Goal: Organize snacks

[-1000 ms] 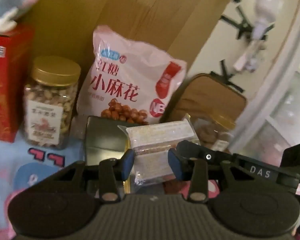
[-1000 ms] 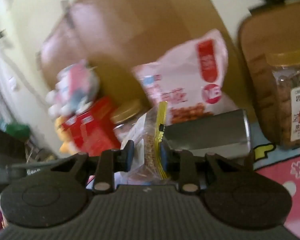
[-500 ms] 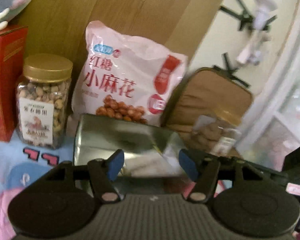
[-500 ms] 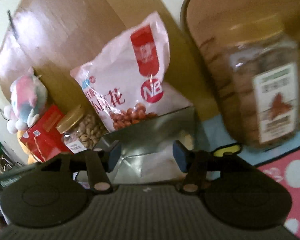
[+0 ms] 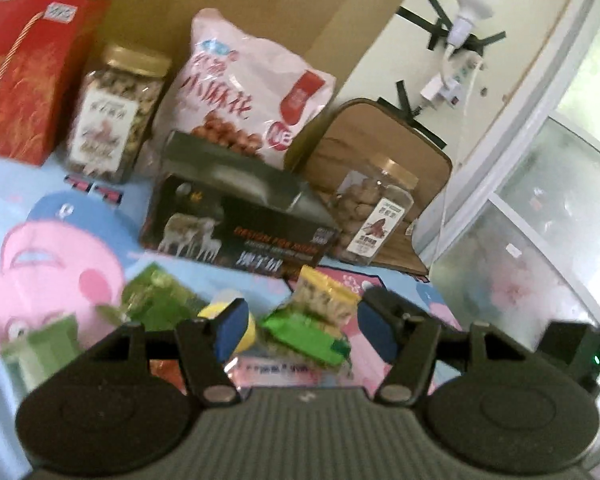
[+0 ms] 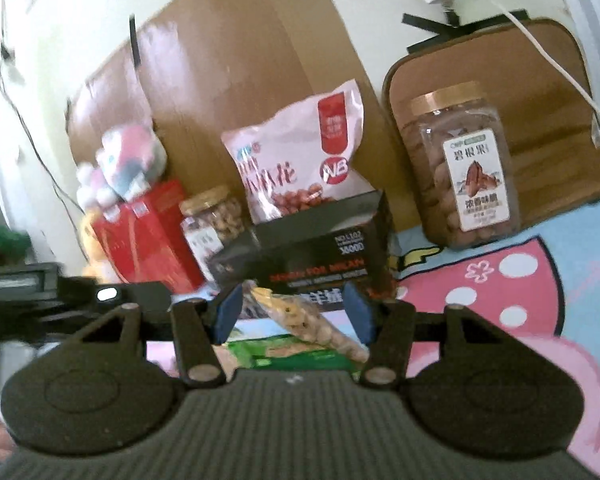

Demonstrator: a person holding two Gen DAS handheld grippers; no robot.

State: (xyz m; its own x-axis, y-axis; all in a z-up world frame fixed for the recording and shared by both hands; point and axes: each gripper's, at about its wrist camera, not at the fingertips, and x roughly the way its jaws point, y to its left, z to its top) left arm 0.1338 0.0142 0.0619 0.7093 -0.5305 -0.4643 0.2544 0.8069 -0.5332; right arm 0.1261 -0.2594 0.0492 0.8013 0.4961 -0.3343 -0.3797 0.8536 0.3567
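My left gripper [image 5: 302, 332] stands open, low over the cartoon mat. A green packet [image 5: 304, 334] and a yellow-topped bag [image 5: 328, 296] lie between and beyond its blue pads, untouched. My right gripper [image 6: 293, 312] is open too, with a yellow-topped bag of nuts [image 6: 300, 320] and a green packet [image 6: 292, 354] lying on the mat between its pads. Ahead of both sits the open black box [image 5: 236, 236] [image 6: 320, 256]. More small packets [image 5: 156, 300] lie to the left of the left gripper.
Behind the box lean a pink snack bag [image 5: 244, 92] [image 6: 300, 160], a gold-lidded nut jar [image 5: 116, 116], a red carton [image 5: 24, 72] and a pecan jar [image 5: 372, 216] [image 6: 464, 168]. Cardboard [image 5: 260, 0] and a brown cushion [image 6: 540, 80] back them. A plush toy [image 6: 120, 164] tops the carton.
Both grippers were shut on a clear bag above the black box. They opened, let it go, then drew back and down, so loose packets on the mat now show between the pads.
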